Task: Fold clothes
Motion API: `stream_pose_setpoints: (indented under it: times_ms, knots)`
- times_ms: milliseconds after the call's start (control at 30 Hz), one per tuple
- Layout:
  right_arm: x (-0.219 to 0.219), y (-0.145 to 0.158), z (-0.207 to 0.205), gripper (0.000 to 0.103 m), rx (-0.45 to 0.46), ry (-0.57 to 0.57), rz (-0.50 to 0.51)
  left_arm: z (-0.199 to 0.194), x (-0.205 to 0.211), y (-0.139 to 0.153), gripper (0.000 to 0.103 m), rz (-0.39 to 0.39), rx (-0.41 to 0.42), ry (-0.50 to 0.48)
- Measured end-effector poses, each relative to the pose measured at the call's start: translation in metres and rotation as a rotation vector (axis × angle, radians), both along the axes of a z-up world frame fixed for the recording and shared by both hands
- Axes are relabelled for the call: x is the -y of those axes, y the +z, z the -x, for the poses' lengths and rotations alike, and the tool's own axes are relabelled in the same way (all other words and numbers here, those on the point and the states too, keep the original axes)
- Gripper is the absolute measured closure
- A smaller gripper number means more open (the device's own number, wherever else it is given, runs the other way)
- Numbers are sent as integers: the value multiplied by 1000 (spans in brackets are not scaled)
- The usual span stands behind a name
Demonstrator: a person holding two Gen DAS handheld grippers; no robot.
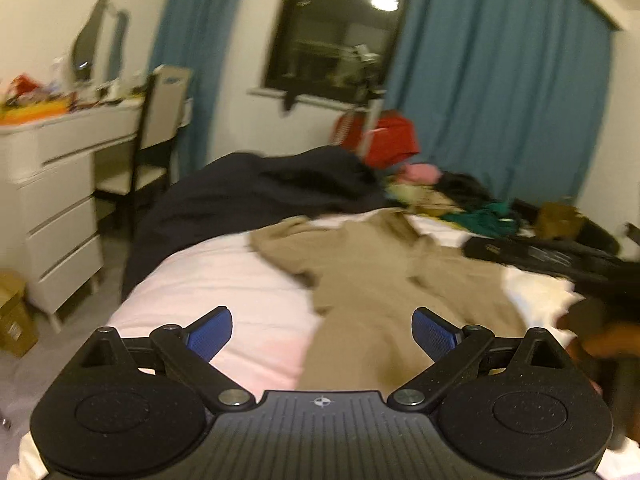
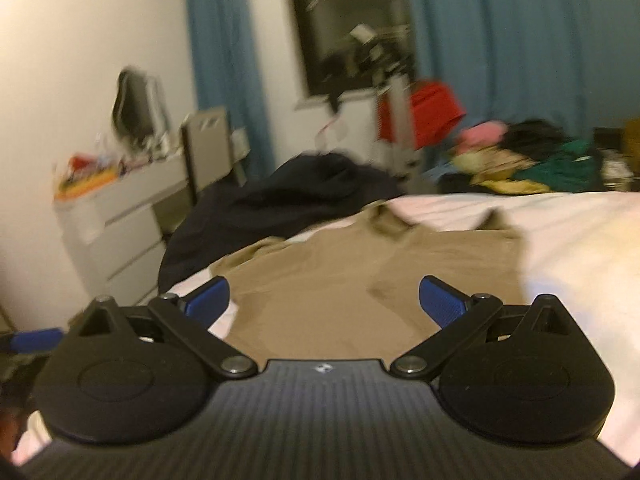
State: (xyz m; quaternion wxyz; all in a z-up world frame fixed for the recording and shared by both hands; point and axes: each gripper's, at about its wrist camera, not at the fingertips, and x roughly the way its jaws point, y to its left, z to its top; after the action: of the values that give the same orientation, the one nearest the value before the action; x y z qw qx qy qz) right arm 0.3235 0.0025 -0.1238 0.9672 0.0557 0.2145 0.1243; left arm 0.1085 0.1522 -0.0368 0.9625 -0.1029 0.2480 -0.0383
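My left tongs [image 1: 322,334] stand spread wide, nothing between the two blue ribbed pads [image 1: 210,334] — only pale pink bed sheet [image 1: 224,276] and cloth beneath them. My right tongs [image 2: 324,304] are spread just as wide and empty, hanging over the same garment.

That garment is one tan shirt [image 1: 376,276], soft and matte, lying rumpled on the bed from the middle of the left view down to 6 o'clock, one sleeve bunched out toward 10 o'clock. In the right view it lies flatter, its collar [image 2: 386,222] toward 12 o'clock.

Beyond it, at 11 o'clock, sits one dark navy heap of bedding [image 1: 256,196], thick and slumped. At 2 o'clock a mixed pile of clothes [image 1: 460,200] — pink, green, yellow, black — too blurred to count. One flat black bag-like thing [image 1: 532,254] lies at 3 o'clock.

Two blue curtains [image 1: 500,92] hang in long folds either side of one dark window [image 1: 340,28]. At 9 o'clock stands a white glossy chest of drawers [image 1: 60,208]; I count four drawer fronts. One dark-framed chair [image 1: 154,136] stands beside it.
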Motion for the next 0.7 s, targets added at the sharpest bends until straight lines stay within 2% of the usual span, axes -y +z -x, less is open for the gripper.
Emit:
stream_pose_setpoints:
  times_ms: [167,267,400,433,467,500,533,567,600,700]
  knots:
    - [-81,-31,-101,1,-109,109,41,-17,-35,-22,5,72,-42,82]
    - [-127,-48,-146,1,-124,150,99,-27,-50,-36,5,92,-68,102]
    - [-171,-74,-188,2,-176,202,129,-40,-65,-50,5,135,-88,154]
    - [-180,-81,-194,7,-181,203,148,-43,-67,-53,5,144,-96,165]
    - [-185,-86,-199,22,-192,199,170,-46,-68,-56,5,154,-105,175]
    - [-189,-91,-203,42,-203,194,193,-48,-68,-59,5,157,-114,178]
    - [-187,-93,-205,48,-210,184,198,-50,-68,-61,5,159,-123,179]
    - [-184,-94,-207,66,-216,172,200,-51,-67,-63,5,158,-130,174]
    - [-181,-96,-208,91,-222,161,201,-50,-65,-63,5,151,-128,170]
    - [-157,-80,-199,93,-163,109,164,-48,-56,-59,5,125,-107,156]
